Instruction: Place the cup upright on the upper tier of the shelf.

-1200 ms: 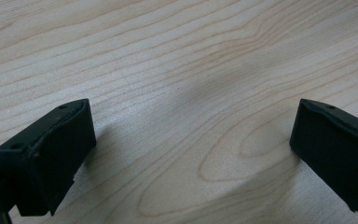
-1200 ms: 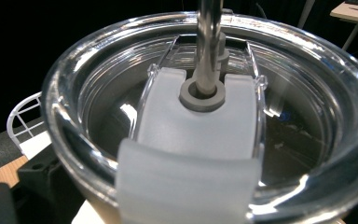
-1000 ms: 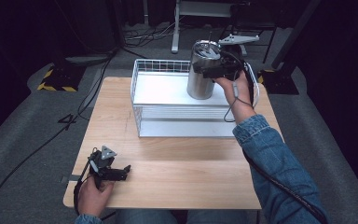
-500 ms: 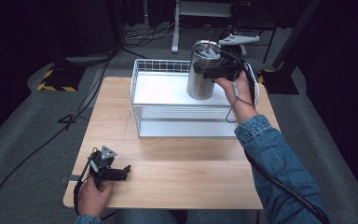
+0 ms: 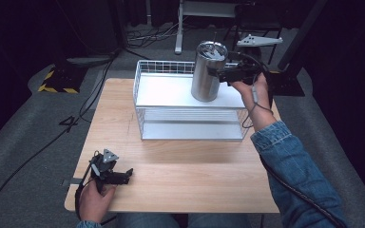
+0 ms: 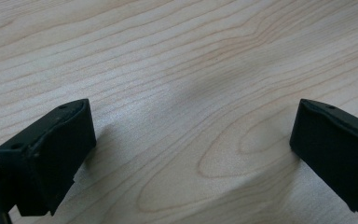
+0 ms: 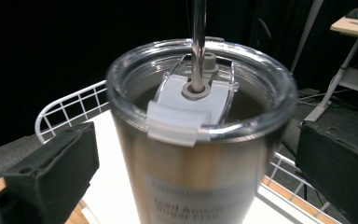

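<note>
A stainless steel tumbler (image 5: pixel 208 76) with a clear lid and a straw stands upright on the white top shelf of a wire rack (image 5: pixel 164 92) at the back of the table. My right gripper (image 5: pixel 218 72) reaches it from the right near its rim. In the right gripper view the black jaws stand on either side of the tumbler (image 7: pixel 200 154) with narrow gaps, so the right gripper (image 7: pixel 198 177) is open. My left gripper (image 5: pixel 123 175) rests low at the table's front left corner. Its jaws are wide apart over bare wood, and the left gripper (image 6: pixel 191 154) holds nothing.
The wooden table (image 5: pixel 195 171) has open room between the rack and its front edge. The rack's white wire rim (image 7: pixel 70 109) rises behind the tumbler. On the dark floor lie cables (image 5: pixel 33 152) and a yellow-black striped block (image 5: pixel 57 80). A desk frame (image 5: pixel 204 14) stands behind.
</note>
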Action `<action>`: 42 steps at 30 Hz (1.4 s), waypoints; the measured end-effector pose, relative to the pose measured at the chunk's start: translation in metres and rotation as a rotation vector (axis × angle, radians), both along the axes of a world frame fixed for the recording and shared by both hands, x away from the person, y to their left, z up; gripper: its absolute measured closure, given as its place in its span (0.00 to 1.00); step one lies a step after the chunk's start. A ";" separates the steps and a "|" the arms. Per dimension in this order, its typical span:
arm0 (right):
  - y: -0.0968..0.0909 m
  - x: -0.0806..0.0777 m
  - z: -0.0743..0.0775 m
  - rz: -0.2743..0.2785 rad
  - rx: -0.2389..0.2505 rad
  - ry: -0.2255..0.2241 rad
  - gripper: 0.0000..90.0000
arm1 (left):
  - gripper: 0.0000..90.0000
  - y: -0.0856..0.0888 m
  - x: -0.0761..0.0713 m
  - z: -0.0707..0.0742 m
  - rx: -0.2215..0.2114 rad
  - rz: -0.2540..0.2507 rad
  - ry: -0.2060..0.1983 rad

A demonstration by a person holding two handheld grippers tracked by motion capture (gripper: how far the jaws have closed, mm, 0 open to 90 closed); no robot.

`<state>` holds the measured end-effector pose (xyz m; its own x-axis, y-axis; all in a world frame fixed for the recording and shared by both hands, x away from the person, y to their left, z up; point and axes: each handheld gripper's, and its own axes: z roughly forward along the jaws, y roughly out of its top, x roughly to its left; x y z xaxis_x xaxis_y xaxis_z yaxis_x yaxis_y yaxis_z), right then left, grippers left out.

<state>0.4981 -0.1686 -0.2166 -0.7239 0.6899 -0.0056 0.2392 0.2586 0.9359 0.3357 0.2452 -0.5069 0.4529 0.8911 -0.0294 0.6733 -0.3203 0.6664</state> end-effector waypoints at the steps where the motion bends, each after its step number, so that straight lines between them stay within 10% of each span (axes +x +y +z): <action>1: -0.002 -0.002 0.001 0.003 0.002 -0.006 0.00 | 0.01 0.000 0.000 0.000 0.000 0.000 0.000; 15: -0.035 -0.043 0.006 0.047 0.002 -0.032 0.00 | 0.01 0.000 0.000 0.000 0.000 0.000 0.000; 42: -0.084 -0.097 -0.032 0.048 -0.057 0.004 0.03 | 0.01 0.000 0.001 0.000 0.000 0.000 -0.003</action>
